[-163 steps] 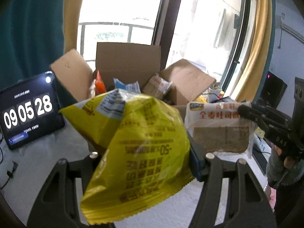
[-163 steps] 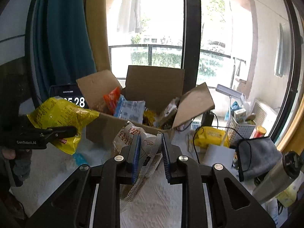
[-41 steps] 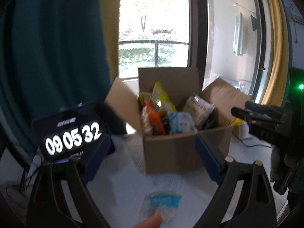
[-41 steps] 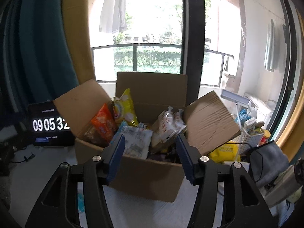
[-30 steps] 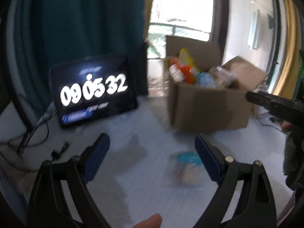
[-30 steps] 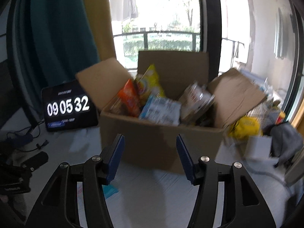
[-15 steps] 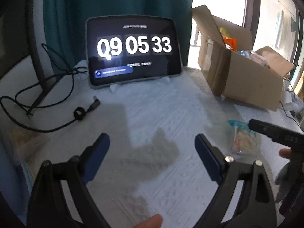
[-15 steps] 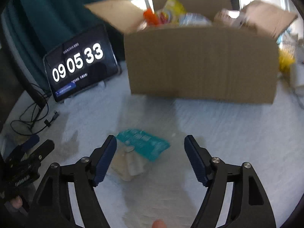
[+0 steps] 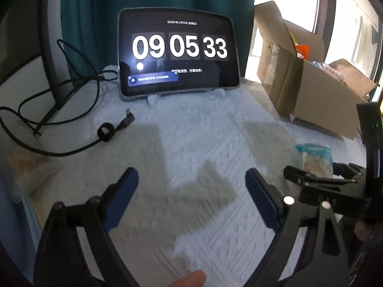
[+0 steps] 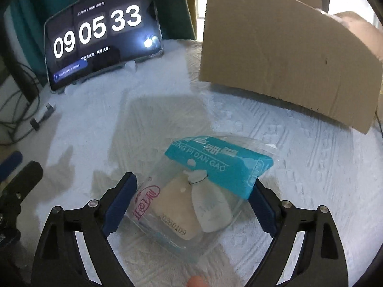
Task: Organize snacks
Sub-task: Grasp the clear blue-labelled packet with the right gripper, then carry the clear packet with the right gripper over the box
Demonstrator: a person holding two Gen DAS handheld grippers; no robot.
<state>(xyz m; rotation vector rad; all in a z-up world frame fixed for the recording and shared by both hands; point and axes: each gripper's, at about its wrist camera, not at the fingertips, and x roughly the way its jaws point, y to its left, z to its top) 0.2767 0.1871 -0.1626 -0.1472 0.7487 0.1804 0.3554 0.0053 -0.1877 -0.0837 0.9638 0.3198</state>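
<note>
Right wrist: right gripper [image 10: 191, 201] jaws opening around cake packet [image 10: 203, 191].

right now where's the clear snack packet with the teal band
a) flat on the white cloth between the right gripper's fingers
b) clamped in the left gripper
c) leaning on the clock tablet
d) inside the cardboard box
a: in the right wrist view the snack packet lies flat on the white cloth, between the opening jaws of the right gripper, in front of the cardboard box.

teal-banded clear packet [image 10: 216, 167], brown box [image 10: 275, 55] (plain)
</note>
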